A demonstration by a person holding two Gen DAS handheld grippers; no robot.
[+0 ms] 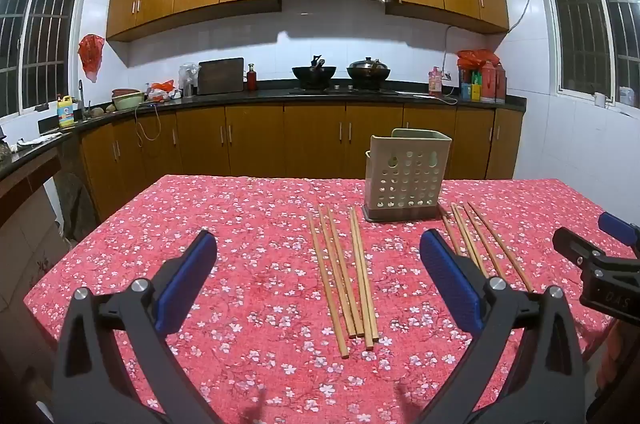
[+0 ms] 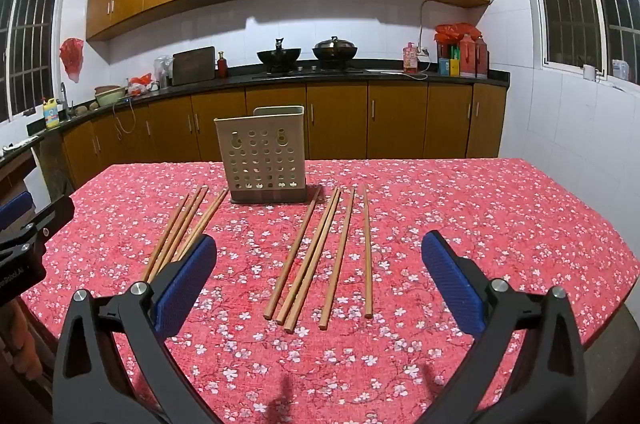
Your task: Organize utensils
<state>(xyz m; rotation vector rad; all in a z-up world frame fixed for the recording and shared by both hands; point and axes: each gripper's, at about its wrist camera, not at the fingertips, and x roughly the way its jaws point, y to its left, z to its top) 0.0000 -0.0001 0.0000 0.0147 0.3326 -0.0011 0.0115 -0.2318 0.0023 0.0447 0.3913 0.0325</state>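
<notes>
Hovering above the near part of the tabletop (image 1: 240,207), the left gripper (image 1: 318,264) has its jaws spread wide with nothing between the blue pads (image 1: 184,280); they grip nothing. Taking the holder (image 1: 406,175), a beige perforated utensil box standing upright on a dark base at the far middle of the red floral cloth, as the landmark: one bundle of chopsticks (image 1: 344,276) lies flat on the cloth in front of it and to its left, running from near its base toward the camera, and in the left wrist view this bundle sits in the open gap of the left jaws, below and ahead of the pads, untouched. A second group of chopsticks (image 2: 320,256) lies in front of the holder (image 2: 262,153) and to its right, fanned slightly, the outermost stick a little apart from the rest. In the right wrist view the right gripper (image 2: 318,264) likewise stands wide open and empty, and this second group lies on the cloth in the gap between its jaws, apart from both pads. Each gripper shows at the edge of the other's view, side by side over the near edge.
</notes>
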